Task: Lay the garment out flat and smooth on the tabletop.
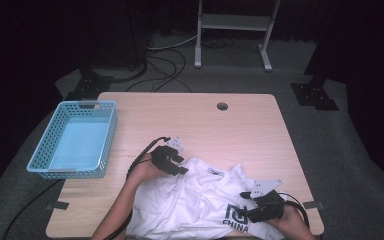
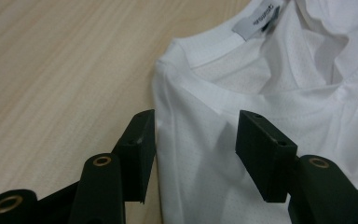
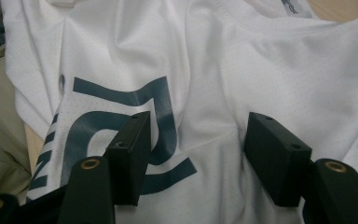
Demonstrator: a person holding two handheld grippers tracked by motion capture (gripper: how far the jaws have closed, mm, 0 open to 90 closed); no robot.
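The wooden surface (image 1: 190,125) carries a crumpled white T-shirt (image 1: 195,200) at its near edge, between the person's two hands. A blue perforated basket (image 1: 75,137) sits at the far left of the surface, well apart from the shirt. The left gripper (image 1: 177,162) hovers at the shirt's collar end, its jaws spread wide over the fabric's edge, gripping nothing. The right gripper (image 1: 252,205) is over the dark printed logo (image 3: 121,121), jaws likewise wide apart with cloth between them, unclamped. A grey neck label (image 2: 256,21) lies inside the collar.
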